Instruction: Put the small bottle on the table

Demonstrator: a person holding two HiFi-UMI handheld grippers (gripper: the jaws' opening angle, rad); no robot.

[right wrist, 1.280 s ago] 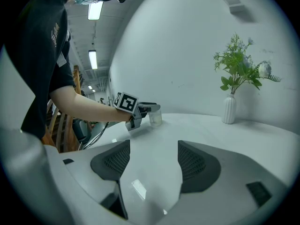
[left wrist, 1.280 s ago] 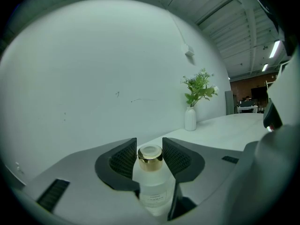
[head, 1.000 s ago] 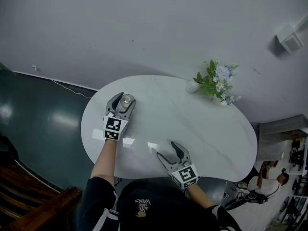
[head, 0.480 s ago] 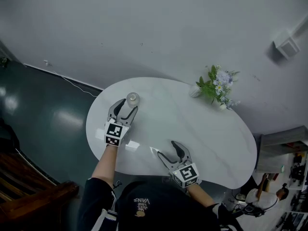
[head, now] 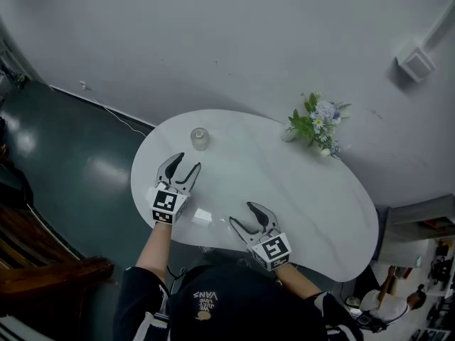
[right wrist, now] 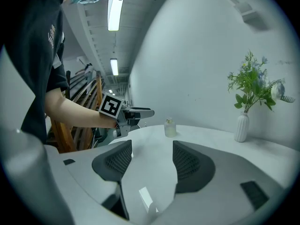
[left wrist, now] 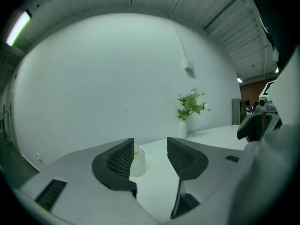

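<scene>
Upright on white oval counter (head: 298, 190): small clear glass bottle (head: 199, 138) with pale cap. Near bottle, left gripper (head: 187, 162), fingers spread, empty; right gripper (head: 242, 215) farther from bottle, fingers spread, empty. Bottle likely light, rigid, slick, breakable: take it low on the body

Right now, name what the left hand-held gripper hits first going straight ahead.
Probably the small bottle, standing on the table just ahead of the left hand-held gripper, slightly left of its midline.

A plain grey wall (head: 213, 34) meets a glossy dark floor (head: 64, 169); strip lights (right wrist: 114, 13) glow overhead.
</scene>
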